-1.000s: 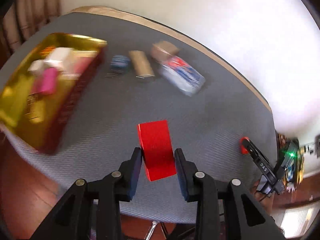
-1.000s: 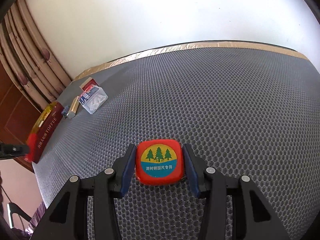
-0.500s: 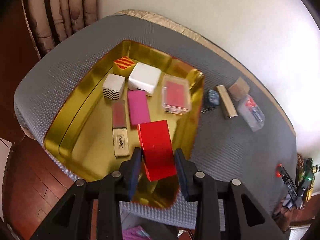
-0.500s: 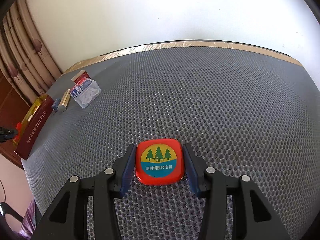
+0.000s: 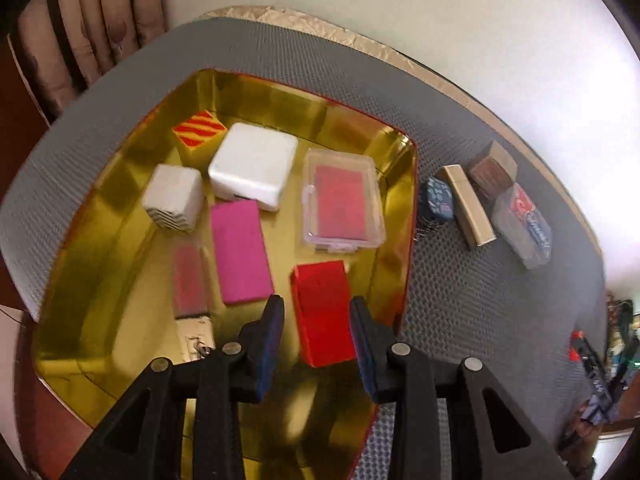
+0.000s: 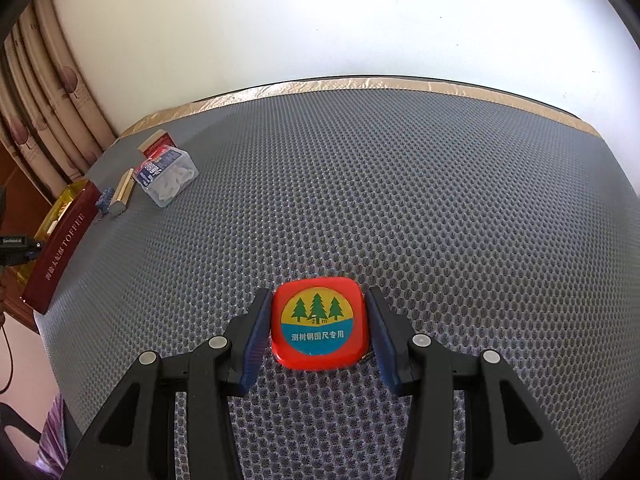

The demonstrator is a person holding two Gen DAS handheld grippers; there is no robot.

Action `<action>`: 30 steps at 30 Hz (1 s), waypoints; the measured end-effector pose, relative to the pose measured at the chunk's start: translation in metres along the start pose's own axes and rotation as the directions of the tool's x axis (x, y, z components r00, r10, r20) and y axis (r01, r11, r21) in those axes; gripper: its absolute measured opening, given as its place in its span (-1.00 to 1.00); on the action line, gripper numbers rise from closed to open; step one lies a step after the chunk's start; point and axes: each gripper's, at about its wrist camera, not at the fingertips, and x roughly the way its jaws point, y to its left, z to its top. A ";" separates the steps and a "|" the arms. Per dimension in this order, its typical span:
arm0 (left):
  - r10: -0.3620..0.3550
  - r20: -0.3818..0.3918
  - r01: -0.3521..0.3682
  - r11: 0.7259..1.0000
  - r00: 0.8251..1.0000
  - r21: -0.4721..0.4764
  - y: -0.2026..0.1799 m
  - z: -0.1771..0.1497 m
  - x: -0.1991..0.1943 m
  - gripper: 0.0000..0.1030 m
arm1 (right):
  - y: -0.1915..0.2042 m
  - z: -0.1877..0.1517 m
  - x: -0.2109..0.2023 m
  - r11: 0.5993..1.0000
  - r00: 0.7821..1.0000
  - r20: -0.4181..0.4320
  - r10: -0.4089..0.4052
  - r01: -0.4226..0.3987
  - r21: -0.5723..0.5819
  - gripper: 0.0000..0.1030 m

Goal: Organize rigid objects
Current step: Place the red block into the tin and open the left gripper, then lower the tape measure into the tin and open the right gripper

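Observation:
In the left wrist view my left gripper [image 5: 316,324] is over the gold tin tray [image 5: 362,128]. The red box [image 5: 325,312] lies between its jaws, which stand a little apart from it on both sides, so the gripper looks open. The tray holds a pink box [image 5: 240,250], a white box [image 5: 254,164], a clear case [image 5: 342,204] and other small boxes. In the right wrist view my right gripper [image 6: 318,330] straddles a red tape measure [image 6: 319,334] lying on the grey mesh mat [image 6: 400,200]; the jaws stand slightly off its sides.
On the mat right of the tray lie a blue patterned piece [image 5: 438,200], a gold bar [image 5: 470,210], a brown box [image 5: 492,170] and a clear plastic box [image 5: 524,226]. The same items [image 6: 168,178] and the tray's dark red wall [image 6: 60,248] show at far left in the right wrist view.
My left gripper carried the red box from the mat to over the tray, came lower, and its jaws have opened off the box. The right gripper's jaws have also spread slightly around the tape measure.

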 end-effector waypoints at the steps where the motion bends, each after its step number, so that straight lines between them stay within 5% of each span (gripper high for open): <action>1: 0.022 0.027 -0.023 1.000 0.999 0.008 -0.002 -0.002 -0.004 -0.34 | -0.001 0.000 0.000 1.000 1.000 0.000 0.001 -0.001 0.000 -0.14; 6: 0.108 0.180 -0.114 0.993 0.978 0.021 -0.005 -0.026 -0.043 -0.21 | -0.003 0.000 -0.002 1.000 1.000 -0.005 0.014 -0.014 0.025 -0.14; 10: 0.101 0.253 -0.095 0.995 0.962 -0.038 0.008 -0.058 -0.073 -0.18 | 0.001 -0.002 -0.005 0.998 0.999 -0.016 0.037 -0.037 0.041 -0.15; 19: 0.159 0.269 -0.115 0.978 0.950 -0.172 0.058 -0.103 -0.099 -0.06 | 0.048 -0.004 -0.023 0.991 0.991 -0.019 0.130 -0.130 0.011 -0.15; 24: 0.196 0.285 -0.140 0.969 0.938 -0.205 0.074 -0.118 -0.101 -0.06 | 0.123 0.018 -0.033 0.957 0.960 -0.033 0.277 -0.279 -0.082 -0.37; 30: 0.125 0.265 -0.062 0.970 0.956 -0.234 0.088 -0.122 -0.093 -0.05 | 0.255 0.068 -0.028 0.879 0.923 -0.053 0.381 -0.379 -0.288 -0.42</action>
